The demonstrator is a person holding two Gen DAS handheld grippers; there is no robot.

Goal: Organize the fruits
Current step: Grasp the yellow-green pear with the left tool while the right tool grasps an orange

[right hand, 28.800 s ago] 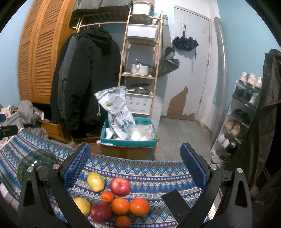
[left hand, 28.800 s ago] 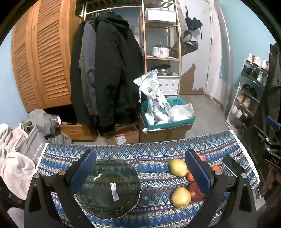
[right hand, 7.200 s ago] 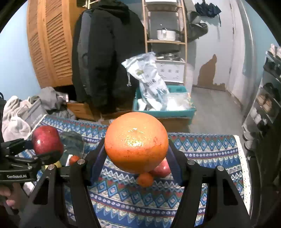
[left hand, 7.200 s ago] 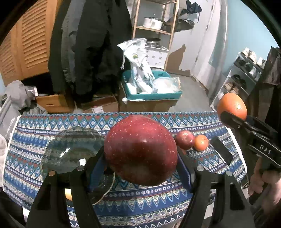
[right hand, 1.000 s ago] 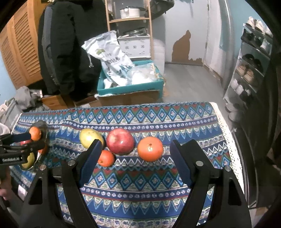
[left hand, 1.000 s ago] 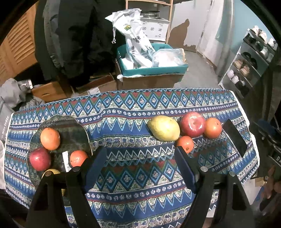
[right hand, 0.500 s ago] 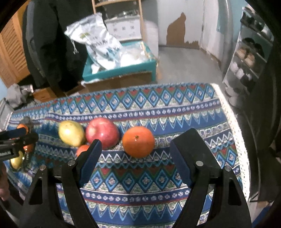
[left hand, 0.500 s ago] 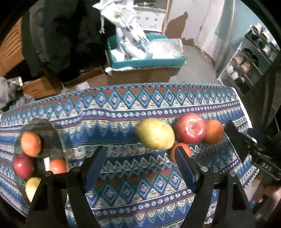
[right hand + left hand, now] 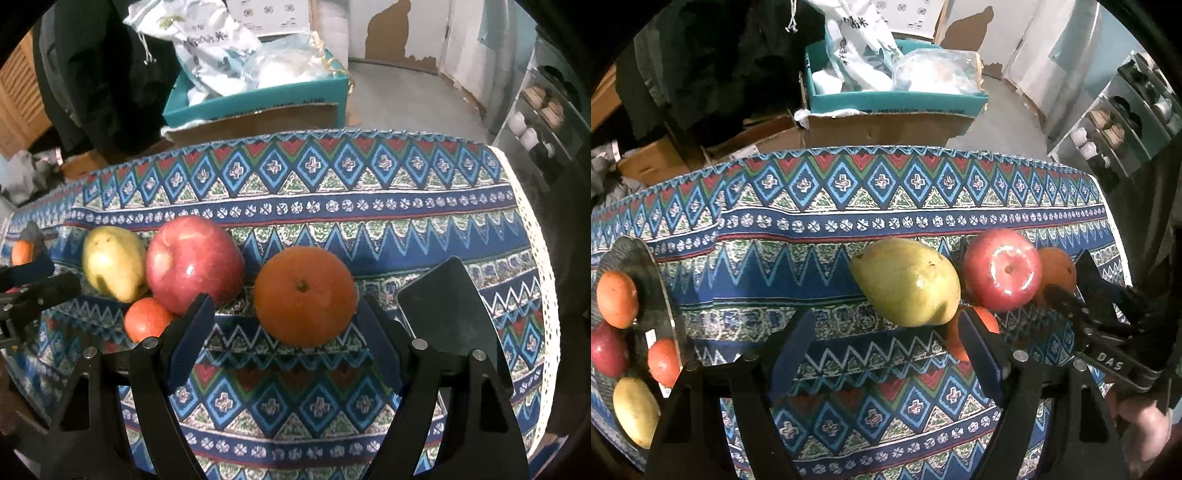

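Both wrist views are dim indoor fisheye shots, with straight edges bowed and black corners around the circular picture. Overhead light leaves white glare spots on the red apple (image 9: 1001,267) and soft shadows under fruit on the patterned tablecloth (image 9: 332,206). The pear (image 9: 112,263) looks slightly blurred, and the dark coats (image 9: 713,62) behind lose all detail.

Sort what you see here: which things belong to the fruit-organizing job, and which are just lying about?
Job: pear, red apple, large orange, small orange, glass plate holding four fruits.
Lying about: black phone, teal box, white bag.
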